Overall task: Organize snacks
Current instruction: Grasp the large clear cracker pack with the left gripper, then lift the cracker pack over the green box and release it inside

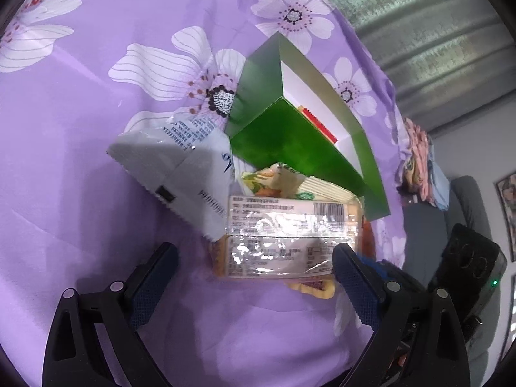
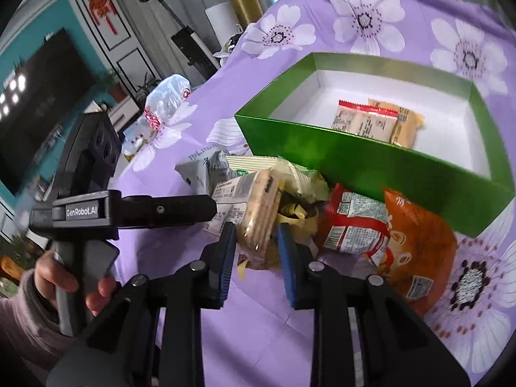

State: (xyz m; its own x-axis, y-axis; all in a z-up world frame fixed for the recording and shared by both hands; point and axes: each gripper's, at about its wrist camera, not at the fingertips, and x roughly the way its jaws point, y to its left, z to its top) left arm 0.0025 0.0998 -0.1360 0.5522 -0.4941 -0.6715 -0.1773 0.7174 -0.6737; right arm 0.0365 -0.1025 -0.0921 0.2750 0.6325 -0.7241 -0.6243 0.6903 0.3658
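Observation:
A pile of snack packets lies against the near wall of an open green box (image 2: pixel 354 158). In the right wrist view my right gripper (image 2: pixel 256 242) is shut on a clear-wrapped cracker packet (image 2: pixel 261 206) at the pile's near edge, its blue pads against both sides. The same cracker packet (image 1: pixel 283 238) lies just ahead of my open left gripper (image 1: pixel 254 258), whose right fingertip overlaps its edge. A grey-white pouch (image 1: pixel 180 161), a pale green packet (image 1: pixel 290 183), a red-white packet (image 2: pixel 351 222) and an orange bag (image 2: pixel 419 242) lie around it. Two packets (image 2: pixel 364 119) rest inside the box.
A purple flowered cloth (image 1: pixel 96 193) covers the table, whose edge drops off at the right of the left wrist view. A clear plastic bag (image 2: pixel 167 96) lies at the table's far left. A hand (image 2: pixel 48 277) grips the left gripper's handle.

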